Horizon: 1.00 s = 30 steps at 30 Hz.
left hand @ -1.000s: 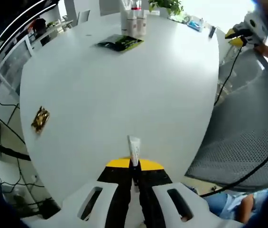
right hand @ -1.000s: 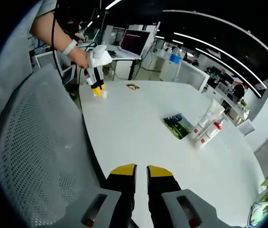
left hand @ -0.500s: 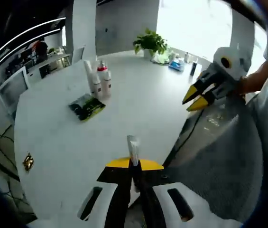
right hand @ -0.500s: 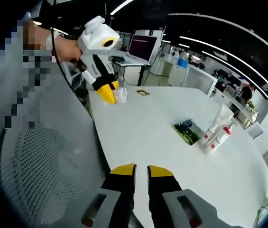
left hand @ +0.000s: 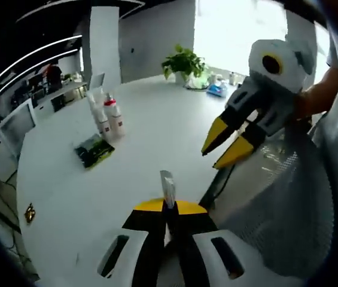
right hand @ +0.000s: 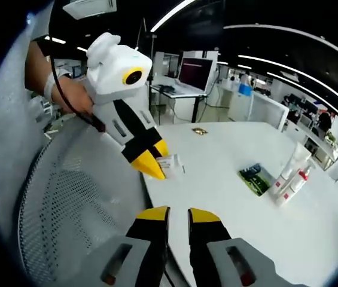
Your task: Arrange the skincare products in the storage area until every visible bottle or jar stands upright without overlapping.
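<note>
My left gripper [left hand: 169,207] is shut on a small white tube [left hand: 168,186] that sticks up between its jaws, held above the near edge of the white table [left hand: 151,125]. In the right gripper view the same left gripper [right hand: 155,166] hangs close ahead with the white tube [right hand: 171,164] in its yellow tips. My right gripper [right hand: 178,216] is open a little, with nothing between its jaws; it enters the left gripper view from the right as the right gripper [left hand: 215,158]. A tall white tube [left hand: 99,117] and a red-capped bottle [left hand: 115,115] stand upright together far across the table.
A green packet [left hand: 93,150] lies flat near the bottles. A small gold item [left hand: 30,212] rests at the table's left edge. A grey mesh chair [right hand: 73,203] stands between the grippers and the table. A potted plant [left hand: 183,60] and blue items [left hand: 218,89] sit at the far end.
Both cameras have swung. The left gripper, still holding the white tube, has drawn off the table toward the right gripper, and each gripper now looms larger in the other's view.
</note>
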Motion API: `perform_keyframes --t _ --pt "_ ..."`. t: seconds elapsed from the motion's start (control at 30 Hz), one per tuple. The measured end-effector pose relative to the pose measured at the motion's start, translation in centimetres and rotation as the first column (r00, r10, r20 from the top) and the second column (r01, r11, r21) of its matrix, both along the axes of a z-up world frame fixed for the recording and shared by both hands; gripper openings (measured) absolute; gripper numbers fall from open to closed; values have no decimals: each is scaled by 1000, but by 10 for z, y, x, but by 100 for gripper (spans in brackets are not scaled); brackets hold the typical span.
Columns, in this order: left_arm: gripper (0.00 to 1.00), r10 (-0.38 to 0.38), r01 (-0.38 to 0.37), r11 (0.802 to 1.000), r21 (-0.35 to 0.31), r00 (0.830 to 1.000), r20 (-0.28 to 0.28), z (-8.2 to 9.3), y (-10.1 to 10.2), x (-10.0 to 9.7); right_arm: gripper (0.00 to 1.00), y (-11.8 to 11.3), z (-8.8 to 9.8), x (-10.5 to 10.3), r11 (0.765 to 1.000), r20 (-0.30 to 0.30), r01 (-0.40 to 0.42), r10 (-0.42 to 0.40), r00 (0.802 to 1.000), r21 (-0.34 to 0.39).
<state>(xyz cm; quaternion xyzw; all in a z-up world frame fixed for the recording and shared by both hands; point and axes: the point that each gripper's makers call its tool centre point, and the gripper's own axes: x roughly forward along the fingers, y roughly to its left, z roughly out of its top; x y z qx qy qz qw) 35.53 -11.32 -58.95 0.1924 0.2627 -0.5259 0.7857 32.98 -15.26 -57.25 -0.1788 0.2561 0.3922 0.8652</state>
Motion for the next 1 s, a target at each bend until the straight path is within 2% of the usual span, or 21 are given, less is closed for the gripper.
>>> perform_keyframes --t 0.1,0.13,0.2,0.23,0.27,0.3,0.33,0.4,0.47,0.5,0.6,0.67,0.73,0.8,0.87,1.0 --pt "2 -43 43 999 -8 999 21 2 -10 -7 7 1 1 0 1000 5 -7 7 1000 4" --pt "2 -81 80 997 21 996 24 -1 -15 -15 8 3 3 0 1000 3 -12 12 1000 19" --pt "2 -100 99 995 26 994 45 -2 -22 -22 9 3 1 0 1000 -9 -11 11 1000 21" --pt "2 -116 113 992 52 991 60 -5 -22 -25 9 2 0 -1 1000 -14 -13 13 1000 12" --pt "2 -153 142 985 100 982 108 -8 -22 -27 8 3 -1 -2 1000 -16 -18 19 1000 12" --pt "2 -171 157 981 114 977 128 -9 -23 -28 7 5 -2 -5 999 -29 -30 30 999 17" --pt "2 -220 196 968 157 963 155 -15 -23 -33 5 7 -2 -6 999 -27 -39 40 999 17" --pt "2 -264 224 949 223 950 169 -23 -19 -37 1 11 -4 -10 998 -32 -64 64 997 5" --pt "2 -244 210 956 205 956 160 -22 -18 -36 0 14 -8 -14 996 -47 -89 89 995 -12" --pt "2 -208 178 968 178 963 170 -17 -17 -30 0 13 -11 -15 994 -39 -104 102 994 -46" --pt "2 -184 155 976 154 962 202 -9 -16 -24 0 13 -15 -15 991 -40 -112 110 993 -73" --pt "2 -201 170 972 160 959 202 -11 -18 -29 3 12 -10 -12 993 -16 -102 102 995 -59" --pt "2 -221 185 967 177 953 209 -12 -18 -32 3 13 -10 -13 994 -30 -99 98 995 -38" --pt "2 -228 195 965 174 952 202 -12 -19 -33 2 13 -12 -15 993 -38 -105 103 994 -48" --pt "2 -256 222 960 171 941 219 -10 -23 -37 2 15 -12 -18 991 -31 -122 121 992 -56" --pt "2 -276 244 956 166 936 216 -10 -23 -41 1 14 -13 -20 990 -35 -129 127 991 -65"
